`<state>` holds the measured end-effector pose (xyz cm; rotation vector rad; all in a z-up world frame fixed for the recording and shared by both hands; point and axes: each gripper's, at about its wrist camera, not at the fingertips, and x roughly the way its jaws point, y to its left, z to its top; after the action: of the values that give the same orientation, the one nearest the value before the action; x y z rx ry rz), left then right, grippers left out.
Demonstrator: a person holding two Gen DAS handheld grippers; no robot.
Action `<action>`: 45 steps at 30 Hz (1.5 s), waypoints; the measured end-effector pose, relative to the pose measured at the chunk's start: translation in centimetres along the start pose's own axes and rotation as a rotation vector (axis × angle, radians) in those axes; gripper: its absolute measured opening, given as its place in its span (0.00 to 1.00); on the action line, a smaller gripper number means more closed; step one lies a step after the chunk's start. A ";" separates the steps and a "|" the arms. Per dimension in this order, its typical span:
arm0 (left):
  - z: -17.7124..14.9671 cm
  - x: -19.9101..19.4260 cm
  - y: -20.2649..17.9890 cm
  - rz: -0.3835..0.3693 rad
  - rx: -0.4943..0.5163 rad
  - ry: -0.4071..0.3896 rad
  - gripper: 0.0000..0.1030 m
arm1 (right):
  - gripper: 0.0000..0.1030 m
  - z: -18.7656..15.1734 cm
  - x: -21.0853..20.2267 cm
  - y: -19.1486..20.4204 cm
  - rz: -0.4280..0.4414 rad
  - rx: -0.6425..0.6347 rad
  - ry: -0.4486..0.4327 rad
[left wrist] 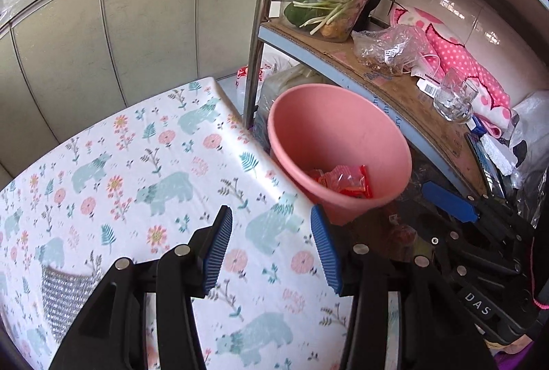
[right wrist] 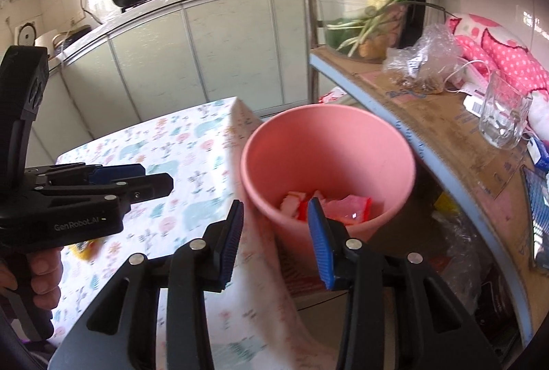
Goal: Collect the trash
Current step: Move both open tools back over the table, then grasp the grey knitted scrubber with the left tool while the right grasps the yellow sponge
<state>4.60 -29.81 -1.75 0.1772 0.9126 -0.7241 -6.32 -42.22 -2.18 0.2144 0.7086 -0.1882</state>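
Now both grippers, left gripper (left wrist: 271,250) and right gripper (right wrist: 274,243), are released and empty; the red wrappers (right wrist: 329,208) lie inside the pink bin (right wrist: 329,143), beyond the fingers (right wrist: 319,243).

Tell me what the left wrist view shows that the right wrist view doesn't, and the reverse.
Only the left wrist view shows a silvery mesh patch lying on the tablecloth, and the right gripper from the side, beside the bin.

Only the right wrist view shows the hand gripping the left gripper's handle, and a rice cooker on the far counter.

Both show the pink bin with red wrappers in it, the bear-print tablecloth, the glass mug on the shelf, and open, empty jaws.
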 end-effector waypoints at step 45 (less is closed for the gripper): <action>-12.5 -5.6 19.7 0.309 -0.329 0.008 0.45 | 0.38 -4.6 3.4 10.8 0.259 -0.148 0.175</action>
<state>6.72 -6.75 -8.18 0.0276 0.9722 -0.2823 -4.06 -30.96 -6.39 0.1800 0.8576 0.1317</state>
